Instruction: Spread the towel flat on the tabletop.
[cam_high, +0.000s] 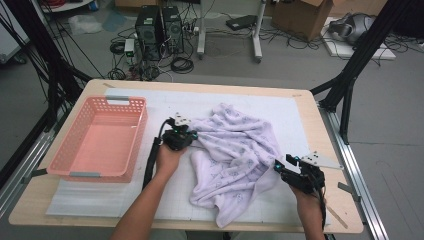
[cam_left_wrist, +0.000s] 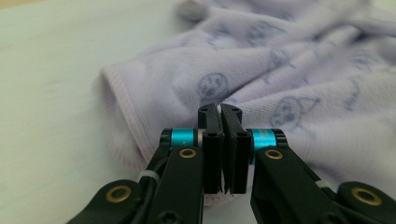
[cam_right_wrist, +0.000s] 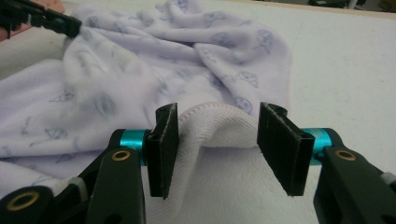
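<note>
A lavender towel (cam_high: 235, 150) with a small printed pattern lies crumpled on the white mat in the middle of the table. My left gripper (cam_high: 192, 135) is at its upper left edge, jaws shut on the towel (cam_left_wrist: 280, 70) with a bit of hem pinched between them; the left gripper (cam_left_wrist: 220, 109) is low over the mat. My right gripper (cam_high: 277, 167) is at the towel's lower right edge. In the right gripper view, the right gripper (cam_right_wrist: 218, 112) is open with a raised fold of the towel's hem (cam_right_wrist: 215, 116) between its jaws. The left gripper (cam_right_wrist: 70, 25) appears far off, holding the cloth.
A pink plastic basket (cam_high: 97, 142) stands at the table's left, with nothing in it. The white mat (cam_high: 295, 125) covers most of the wooden table (cam_high: 330, 210). Black frame posts rise at both sides; computers, cables and a box are on the floor beyond.
</note>
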